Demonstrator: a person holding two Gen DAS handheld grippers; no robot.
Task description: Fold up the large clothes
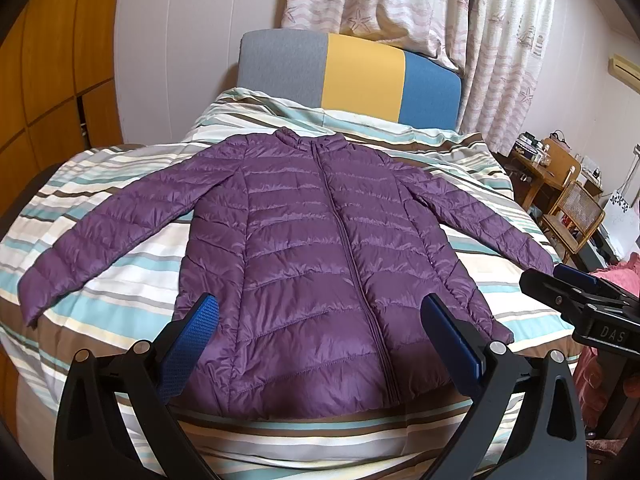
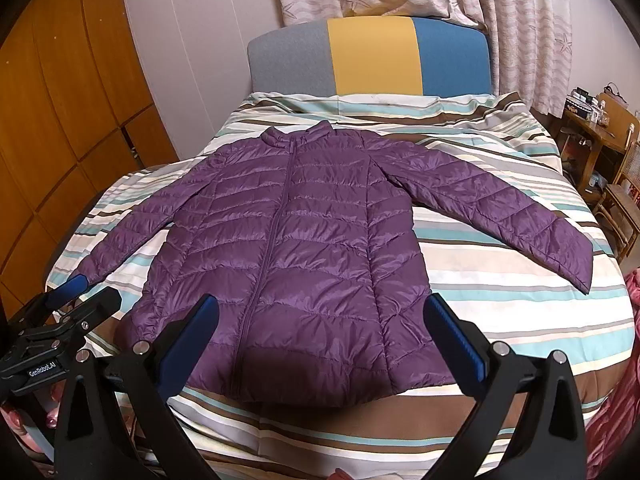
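Your purple quilted puffer jacket (image 1: 320, 264) lies face up on the striped duvet (image 1: 120, 300) of the bed, zipped closed, collar toward the colour-blocked headboard (image 1: 352, 80) and hem toward you. Both sleeves are spread out to the sides, clear of the body panel. Nothing is folded yet, so the task looks to be at its very start: the garment is laid flat and smoothed, and every fold remains. Your left hand-held gripper (image 1: 320, 344) hovers over the hem with its blue pads wide apart and nothing between them. Your right hand-held gripper (image 2: 322, 344) hangs likewise over the hem on the other side of the zipper (image 2: 276, 240), jaws spread and empty. Neither appears to touch the fabric. What is left, as I judge it, is to bring each sleeve in across the body and then double the body over.
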